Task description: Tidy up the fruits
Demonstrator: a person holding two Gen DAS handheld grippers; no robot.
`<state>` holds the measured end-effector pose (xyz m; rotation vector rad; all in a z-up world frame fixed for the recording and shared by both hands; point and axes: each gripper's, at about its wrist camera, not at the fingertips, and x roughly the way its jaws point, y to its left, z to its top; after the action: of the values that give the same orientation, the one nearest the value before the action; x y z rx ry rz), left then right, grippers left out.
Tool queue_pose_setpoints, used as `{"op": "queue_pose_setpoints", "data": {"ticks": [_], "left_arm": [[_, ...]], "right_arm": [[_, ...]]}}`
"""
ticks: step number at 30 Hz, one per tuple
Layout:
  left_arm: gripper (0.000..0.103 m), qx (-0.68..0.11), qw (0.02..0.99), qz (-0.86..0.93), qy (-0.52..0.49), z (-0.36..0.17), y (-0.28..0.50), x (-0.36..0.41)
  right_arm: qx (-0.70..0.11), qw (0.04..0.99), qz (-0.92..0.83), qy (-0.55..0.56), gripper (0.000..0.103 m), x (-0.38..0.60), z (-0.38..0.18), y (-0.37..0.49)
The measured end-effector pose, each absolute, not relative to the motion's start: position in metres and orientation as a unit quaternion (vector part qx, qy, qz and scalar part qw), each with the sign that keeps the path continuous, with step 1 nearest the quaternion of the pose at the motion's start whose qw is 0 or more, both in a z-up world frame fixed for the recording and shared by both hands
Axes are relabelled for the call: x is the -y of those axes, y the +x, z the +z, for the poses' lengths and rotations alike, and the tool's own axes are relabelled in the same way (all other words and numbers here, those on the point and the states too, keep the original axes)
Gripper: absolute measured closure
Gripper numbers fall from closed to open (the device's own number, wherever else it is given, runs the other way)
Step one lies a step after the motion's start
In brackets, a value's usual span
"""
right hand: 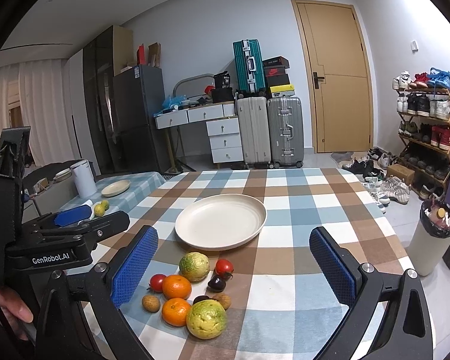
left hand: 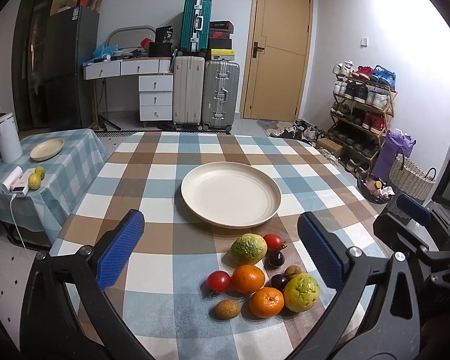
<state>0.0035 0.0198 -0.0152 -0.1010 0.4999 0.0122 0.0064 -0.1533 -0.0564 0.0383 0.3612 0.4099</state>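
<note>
Worktop draped in a blue, brown and white checked cloth, seen from above its near edge. Beyond it, at 12 o'clock: tan door, stacked suitcases, white drawer unit. At 2 o'clock: shoe rack. At 10 o'clock: side table in a paler check, carrying a white jug, a small plate and two green citrus.

Cream plate at worktop centre, bare, lying flat.

Fruit cluster on the cloth just short of the plate, at 6 o'clock from it, apart from its rim. Members: two green-yellow citrus, two oranges, two tomatoes, two dark plums, two brown longans. Individual fruits roundish, with no clear long axis. Cluster as a whole elongated, running from the plate's near rim toward the worktop's near edge; in the right wrist view, near citrus closest to the camera, far citrus closest to the plate.

Left gripper held above the near edge, blue-padded fingers spread wide apart, grasping nothing, the cluster framed between them. Right gripper likewise, fingers wide apart and unloaded, the cluster nearer its left finger.
</note>
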Motion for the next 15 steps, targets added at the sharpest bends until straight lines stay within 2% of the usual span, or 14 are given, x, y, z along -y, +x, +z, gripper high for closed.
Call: {"op": "queue_pose_setpoints", "data": {"ticks": [15], "left_arm": [[0.001,-0.248,0.967,0.006,-0.051,-0.0145,0.0029,-0.0214]], "right_arm": [[-0.184,0.960,0.208,0.021,0.000,0.1537,-0.0594,0.0061]]}}
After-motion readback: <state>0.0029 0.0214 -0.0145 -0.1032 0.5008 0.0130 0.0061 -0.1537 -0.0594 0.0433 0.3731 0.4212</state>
